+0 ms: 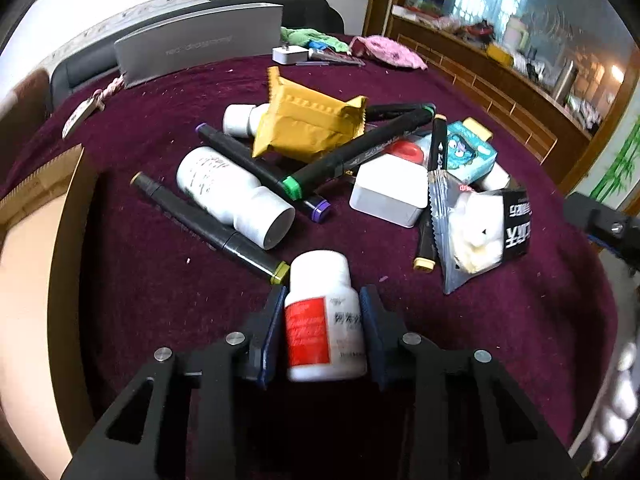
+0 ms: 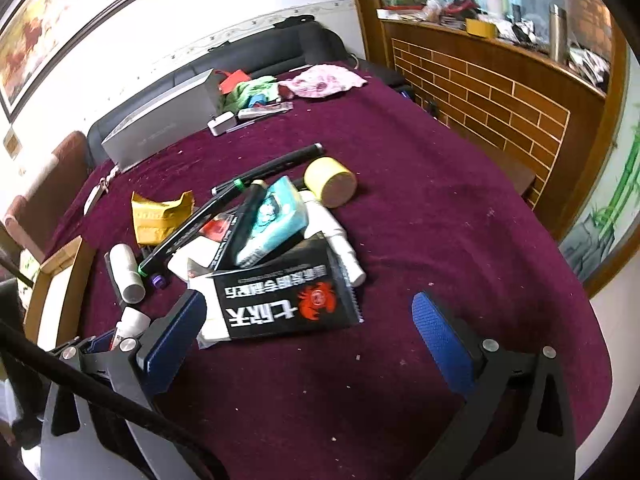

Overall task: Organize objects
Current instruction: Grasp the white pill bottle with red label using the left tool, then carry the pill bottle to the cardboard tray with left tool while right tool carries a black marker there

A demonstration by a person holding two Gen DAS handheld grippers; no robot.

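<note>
The left gripper [image 1: 323,320] is seen clamped on a small white pill bottle [image 1: 324,316] with a red label, a pad pressed against each side of the body; the bottle stands roughly upright between the pads, cap pointing away from the camera. From that bottle, the cardboard box [image 1: 36,240] lies off to the left, its open mouth and near wall just visible at the frame's edge, and it is judged the likely place for sorted items. The left hand is clearly the nearer one to it.

Just beyond the held bottle, a dark marker with an olive cap [image 1: 208,226] lies on the maroon cloth [image 1: 520,340], its long axis running from far left down toward the bottle's cap. Past that, a larger white bottle [image 1: 236,196] is lying on its side, mouth end toward the camera. Further out, the heap is made up of a yellow snack packet [image 1: 308,124], more markers, a white box and a teal tissue pack [image 1: 470,152].

The right gripper [image 2: 312,340] is held wide apart with nothing pressed between its blue pads; a black snack bag [image 2: 280,304] lies on the cloth just ahead, between the fingertips but untouched on the right side. The bag's long axis runs across the gap, so a narrower grip across its short side may be called for
</note>
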